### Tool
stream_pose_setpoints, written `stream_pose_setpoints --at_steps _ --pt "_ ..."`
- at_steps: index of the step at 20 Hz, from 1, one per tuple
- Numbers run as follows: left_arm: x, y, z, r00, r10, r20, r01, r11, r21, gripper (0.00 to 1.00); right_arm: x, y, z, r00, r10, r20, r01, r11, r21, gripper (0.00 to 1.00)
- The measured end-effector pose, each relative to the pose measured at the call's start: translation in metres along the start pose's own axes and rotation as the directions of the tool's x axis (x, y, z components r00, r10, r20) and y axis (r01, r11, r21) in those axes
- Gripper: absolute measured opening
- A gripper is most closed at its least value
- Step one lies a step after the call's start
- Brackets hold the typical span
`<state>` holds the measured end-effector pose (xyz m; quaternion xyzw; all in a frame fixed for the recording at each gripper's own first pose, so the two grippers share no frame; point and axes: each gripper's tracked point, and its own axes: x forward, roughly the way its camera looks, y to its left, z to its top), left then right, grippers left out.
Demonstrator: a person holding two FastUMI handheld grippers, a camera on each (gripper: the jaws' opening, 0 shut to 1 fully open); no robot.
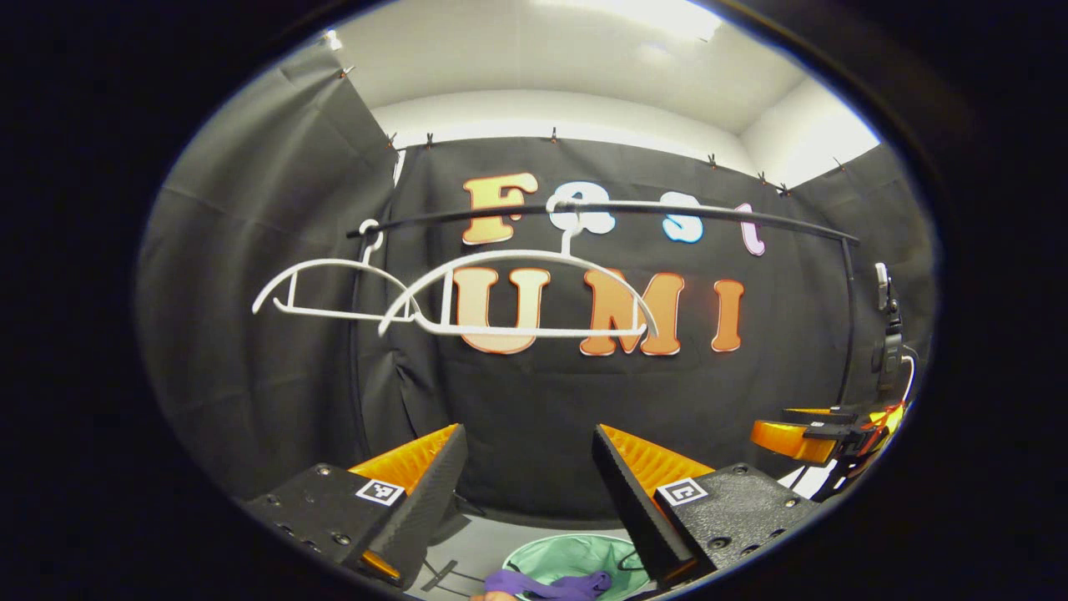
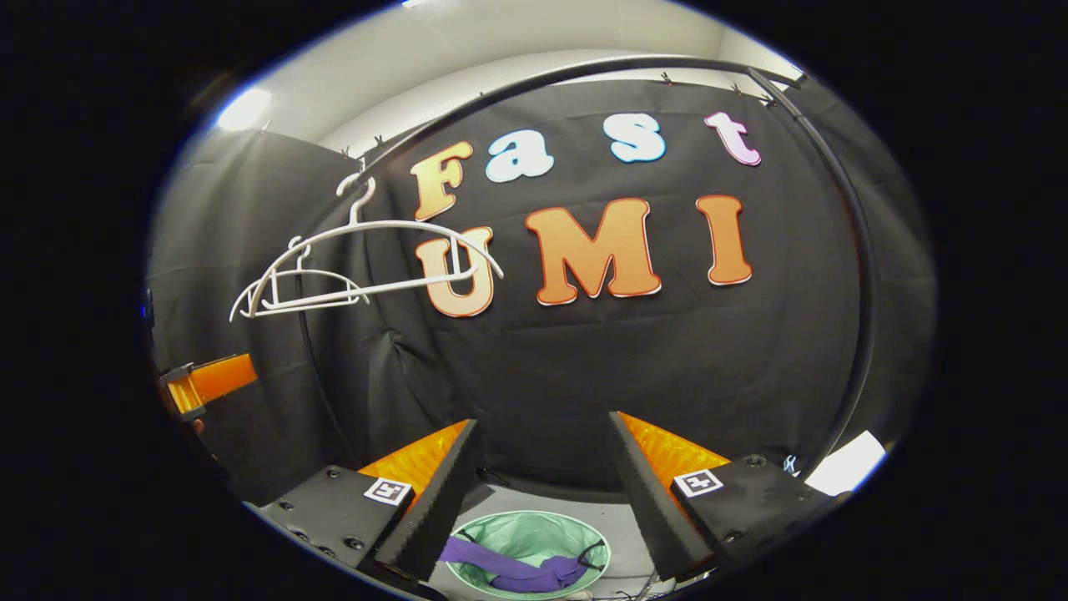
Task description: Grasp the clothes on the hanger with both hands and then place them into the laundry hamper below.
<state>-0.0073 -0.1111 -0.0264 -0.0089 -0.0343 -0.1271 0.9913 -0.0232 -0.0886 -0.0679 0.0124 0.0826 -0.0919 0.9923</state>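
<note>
Black rail (image 1: 601, 209) spans booth – two white hangers (image 1: 517, 292) on it, both bare, no garment left up there. Mint-green hamper (image 2: 527, 538) on floor below, purple clothes (image 2: 517, 572) draped inside across its rim. Left tool (image 1: 526, 492) fingers apart, empty, aimed at wall above hamper. Right tool (image 2: 542, 492) likewise spread, nothing between fingers. Judgement: drop step looks done – task at or near end. Next move, if any: check cloth sits fully inside rim, then pull both tools clear.

Both views share hamper (image 1: 576, 558) below
</note>
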Motion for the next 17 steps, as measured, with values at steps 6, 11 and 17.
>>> stream_pose_setpoints --at_steps 6,11,17 --pt "0.007 0.0 0.001 1.0 -0.001 -0.017 0.0 1.0 -0.027 0.98 -0.003 -0.007 0.006 0.999 -0.013 0.033 0.014 1.0 -0.005 0.91" --pt "0.015 0.001 -0.008 0.999 0.006 -0.035 -0.006 1.0 -0.001 0.95 0.001 -0.017 0.002 0.999 -0.032 0.03 0.032 0.999 -0.007 0.91" --pt "0.02 -0.01 -0.007 1.0 -0.004 -0.018 0.004 1.0 0.003 0.95 -0.005 -0.029 0.006 0.998 -0.044 0.039 0.044 0.999 0.005 0.91"
